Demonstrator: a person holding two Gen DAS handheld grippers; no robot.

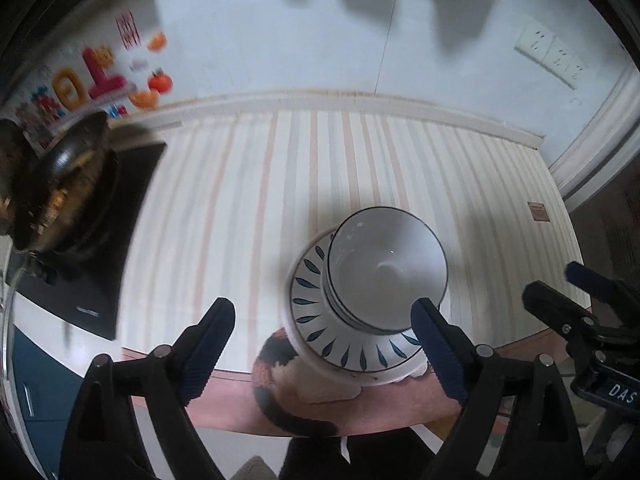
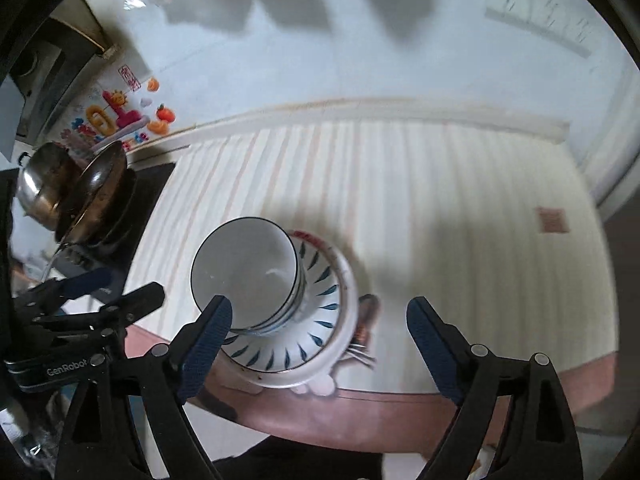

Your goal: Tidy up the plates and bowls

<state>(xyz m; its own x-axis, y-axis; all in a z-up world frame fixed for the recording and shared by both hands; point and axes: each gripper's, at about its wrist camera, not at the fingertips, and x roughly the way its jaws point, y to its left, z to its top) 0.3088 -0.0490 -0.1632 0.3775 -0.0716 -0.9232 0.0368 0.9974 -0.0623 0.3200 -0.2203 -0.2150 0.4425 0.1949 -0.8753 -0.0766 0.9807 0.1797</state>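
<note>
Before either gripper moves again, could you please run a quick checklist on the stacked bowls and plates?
1. Left gripper open and holding nothing: ok.
2. Right gripper open and holding nothing: ok.
3. Bowls nested on the leaf-pattern plate: ok.
4. Stack away from the table edge: not ok, the lower white plate sits right at it.
5. What lies under the stack: cannot tell, something dark and orange is partly hidden.
6. Pan on the stove apart from the stack: ok.

A home kitchen: a wok (image 1: 64, 184) on a black cooktop (image 1: 120, 216), tiled wall (image 1: 280, 48), sockets (image 1: 554, 56) and striped counter mat (image 1: 320, 168).
</note>
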